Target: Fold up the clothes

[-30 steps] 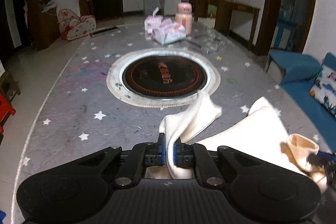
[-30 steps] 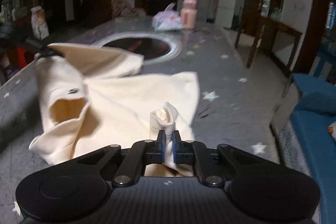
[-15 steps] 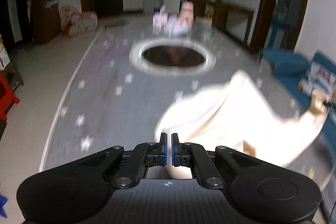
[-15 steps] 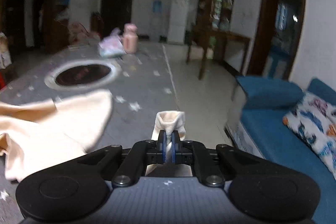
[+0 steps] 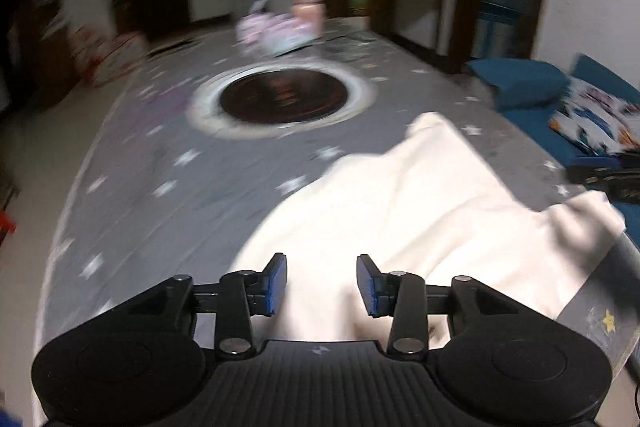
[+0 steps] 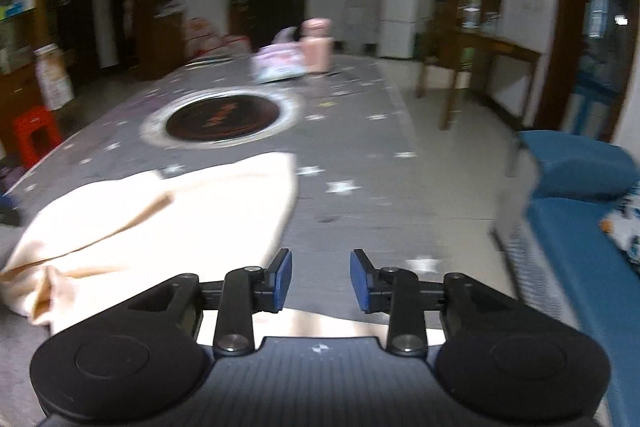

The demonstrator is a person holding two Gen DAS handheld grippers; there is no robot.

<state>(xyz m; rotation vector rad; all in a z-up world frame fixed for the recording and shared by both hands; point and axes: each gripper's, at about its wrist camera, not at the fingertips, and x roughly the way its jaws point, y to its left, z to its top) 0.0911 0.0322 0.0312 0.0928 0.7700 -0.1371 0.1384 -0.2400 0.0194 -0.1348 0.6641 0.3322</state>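
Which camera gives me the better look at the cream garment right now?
The left wrist view. There the cream garment fills the near tabletop ahead of the open left gripper, edges visible on both sides. The right wrist view catches it only off to the left of the open right gripper, partly cut off.

Dim room, motion-blurred fisheye views, cream garment overexposed, edges warped

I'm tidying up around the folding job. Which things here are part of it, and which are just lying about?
Part of the job:
cream garment, spread on the table
left gripper, open
right gripper, open

Lying about:
pink bottle
pastel bag
round dark inset in the table
blue sofa
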